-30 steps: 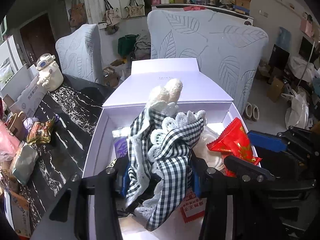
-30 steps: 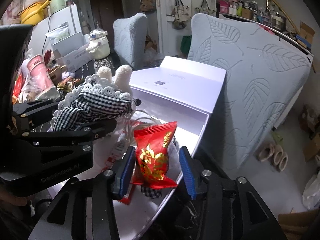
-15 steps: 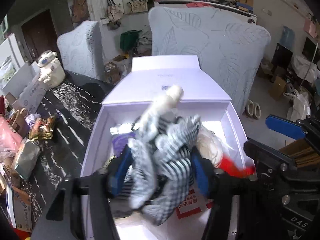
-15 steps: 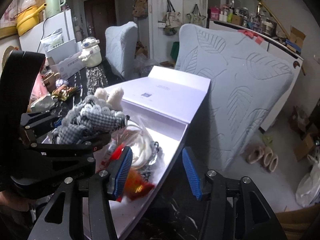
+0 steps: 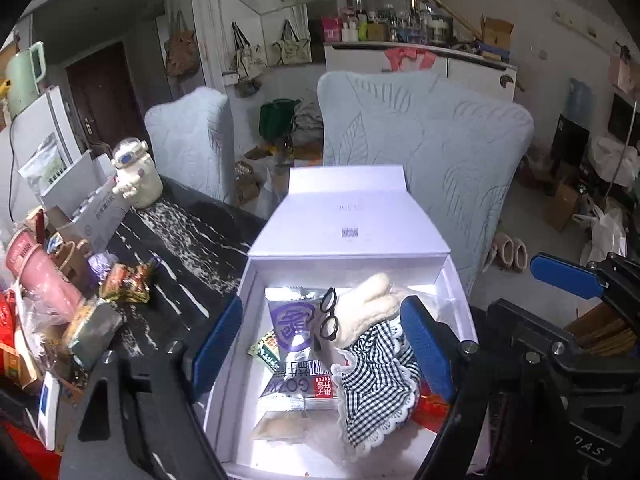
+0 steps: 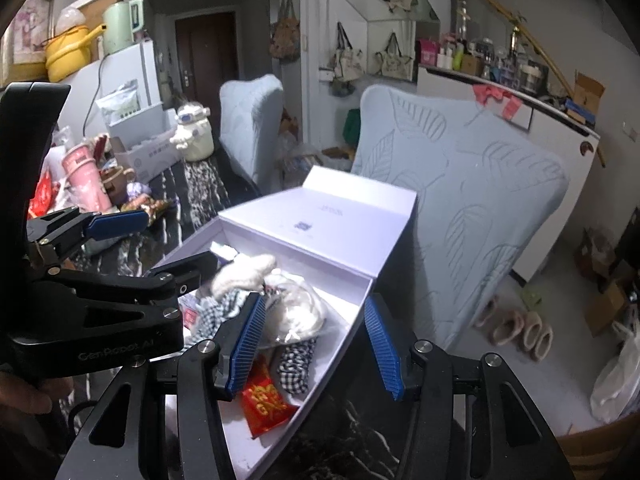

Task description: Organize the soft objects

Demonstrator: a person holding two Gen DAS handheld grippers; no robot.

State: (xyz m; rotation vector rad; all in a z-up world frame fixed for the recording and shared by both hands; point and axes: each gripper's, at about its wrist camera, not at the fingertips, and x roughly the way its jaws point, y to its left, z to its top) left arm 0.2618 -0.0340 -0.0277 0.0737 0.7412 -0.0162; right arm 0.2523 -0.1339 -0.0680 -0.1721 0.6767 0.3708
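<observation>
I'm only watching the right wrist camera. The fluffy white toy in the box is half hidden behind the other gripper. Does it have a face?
Observer: The left wrist view shows the plush toy wearing small round black glasses.
Operator: Cool! What's lying next to it on the far side?
Observer: A silver snack packet with a big purple emblem lies flat in the box, to the left of the toy in that view.
Operator: Is anything hiding beside that?
Observer: Yes, a small green packet pokes out from under the silver packet's left edge.
</observation>
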